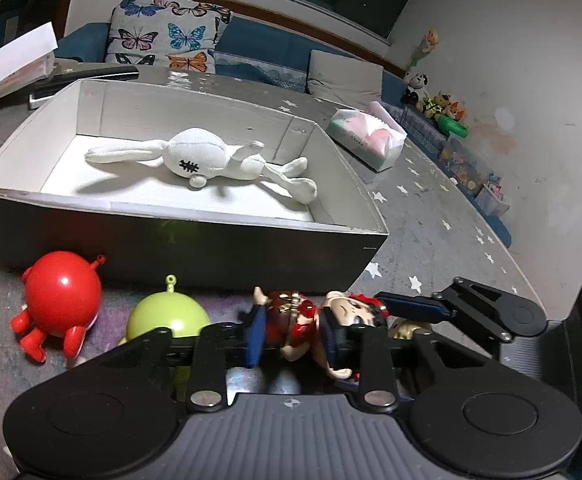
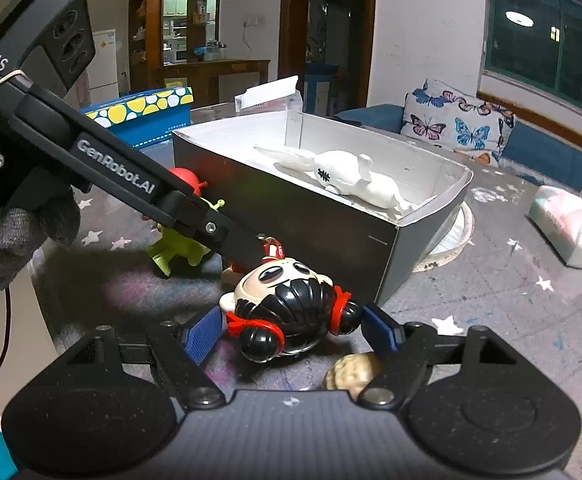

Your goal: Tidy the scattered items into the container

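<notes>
Left claw, bottom centre of left wrist view: narrowed onto the doll figure, blue pads against its torso and head. Doll lies on its side on the tabletop, just in front of the box.

Right claw, bottom centre of right wrist view: wide, blue pads either side of the doll's black-haired head; contact unclear, small gaps visible on both sides. Left claw's arm crosses from upper left of that frame down to the doll's body.

Box sits mid-frame, open top, white plush rabbit lying inside. Red round toy and green round toy on the tabletop at lower left, just beside the box's front wall. Small beige lumpy object near the right claw's right finger. Tissue pack right of the box.
</notes>
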